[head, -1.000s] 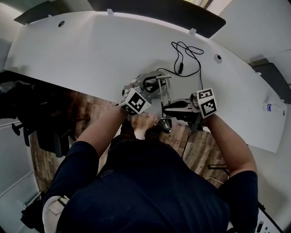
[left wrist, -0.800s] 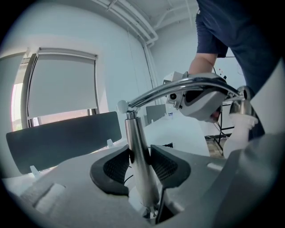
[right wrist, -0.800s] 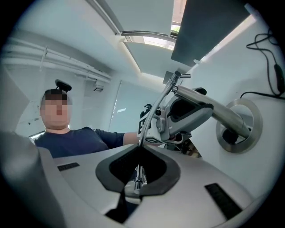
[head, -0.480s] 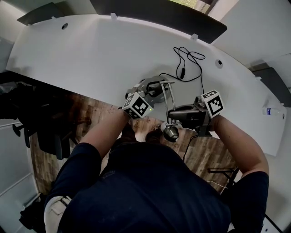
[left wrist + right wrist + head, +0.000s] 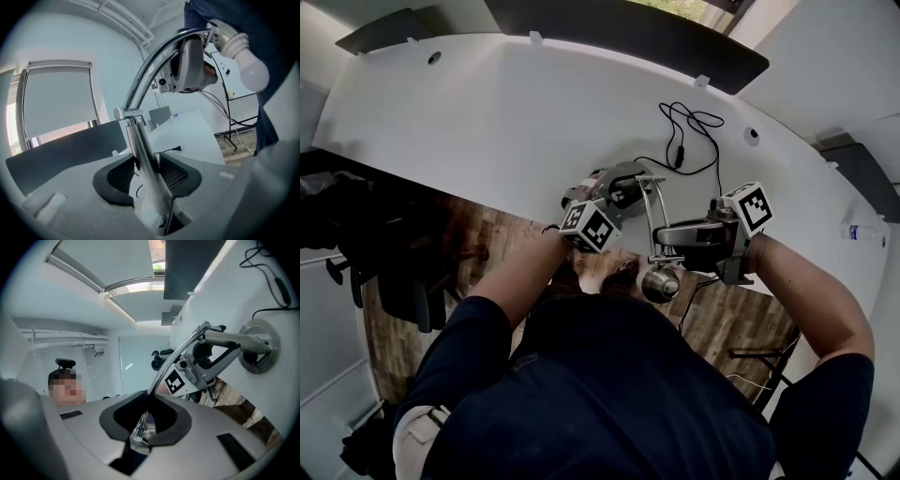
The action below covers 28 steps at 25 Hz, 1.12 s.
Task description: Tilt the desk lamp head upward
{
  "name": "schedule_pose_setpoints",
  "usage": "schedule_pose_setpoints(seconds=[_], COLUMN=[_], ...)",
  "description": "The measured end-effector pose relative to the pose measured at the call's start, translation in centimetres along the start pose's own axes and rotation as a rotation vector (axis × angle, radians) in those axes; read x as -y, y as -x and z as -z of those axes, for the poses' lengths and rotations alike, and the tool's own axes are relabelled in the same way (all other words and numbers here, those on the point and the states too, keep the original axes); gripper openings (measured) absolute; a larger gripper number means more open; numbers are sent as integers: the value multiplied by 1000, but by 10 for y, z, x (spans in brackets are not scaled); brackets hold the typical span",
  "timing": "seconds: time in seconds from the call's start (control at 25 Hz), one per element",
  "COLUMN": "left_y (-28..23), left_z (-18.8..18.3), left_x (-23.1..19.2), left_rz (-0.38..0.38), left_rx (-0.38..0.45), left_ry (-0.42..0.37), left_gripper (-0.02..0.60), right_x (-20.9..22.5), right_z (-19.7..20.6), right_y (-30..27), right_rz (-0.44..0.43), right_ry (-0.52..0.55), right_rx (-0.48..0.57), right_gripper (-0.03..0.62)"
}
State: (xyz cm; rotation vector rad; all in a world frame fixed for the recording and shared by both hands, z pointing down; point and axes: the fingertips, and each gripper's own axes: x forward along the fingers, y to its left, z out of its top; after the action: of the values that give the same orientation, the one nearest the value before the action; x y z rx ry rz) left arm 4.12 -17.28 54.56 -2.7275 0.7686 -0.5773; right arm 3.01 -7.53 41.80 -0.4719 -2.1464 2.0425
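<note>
A chrome desk lamp stands with its round base [image 5: 630, 176] on the white desk [image 5: 487, 112]. Its curved arm [image 5: 656, 211] reaches out over the desk's front edge to the lamp head [image 5: 659, 284], whose white bulb [image 5: 253, 70] shows. My left gripper [image 5: 614, 192] [image 5: 147, 168] has the upright post [image 5: 140, 150] between its pads, low near the base. They still touch it while the jaws are opening. My right gripper [image 5: 664, 246] [image 5: 145, 420] holds the thin arm [image 5: 176, 357] close to the head, its jaws also opening.
A black cable with a plug [image 5: 689, 127] lies coiled on the desk behind the lamp. A dark panel [image 5: 628, 28] runs along the far edge. A small bottle [image 5: 860, 231] lies at the right end. Wooden floor [image 5: 478, 234] shows below the front edge.
The lamp head and my right gripper have shifted right and nearer the person, further out over the desk's front edge. My left gripper has stayed at the post by the base.
</note>
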Motion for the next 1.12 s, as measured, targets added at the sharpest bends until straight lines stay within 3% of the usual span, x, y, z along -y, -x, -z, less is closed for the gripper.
schedule_pose_setpoints(seconds=[0.52, 1.12], left_y=[-8, 1], left_z=[4, 4], left_x=[-4, 0], left_rz=[-1, -29], left_rx=[9, 11], left_ry=[6, -12], left_gripper=[161, 163], right_x=[-10, -23], right_z=[-18, -26], right_y=[6, -1], right_rz=[-9, -15], right_ry=[-70, -36], right_rx=[-46, -50], right_gripper=[54, 74])
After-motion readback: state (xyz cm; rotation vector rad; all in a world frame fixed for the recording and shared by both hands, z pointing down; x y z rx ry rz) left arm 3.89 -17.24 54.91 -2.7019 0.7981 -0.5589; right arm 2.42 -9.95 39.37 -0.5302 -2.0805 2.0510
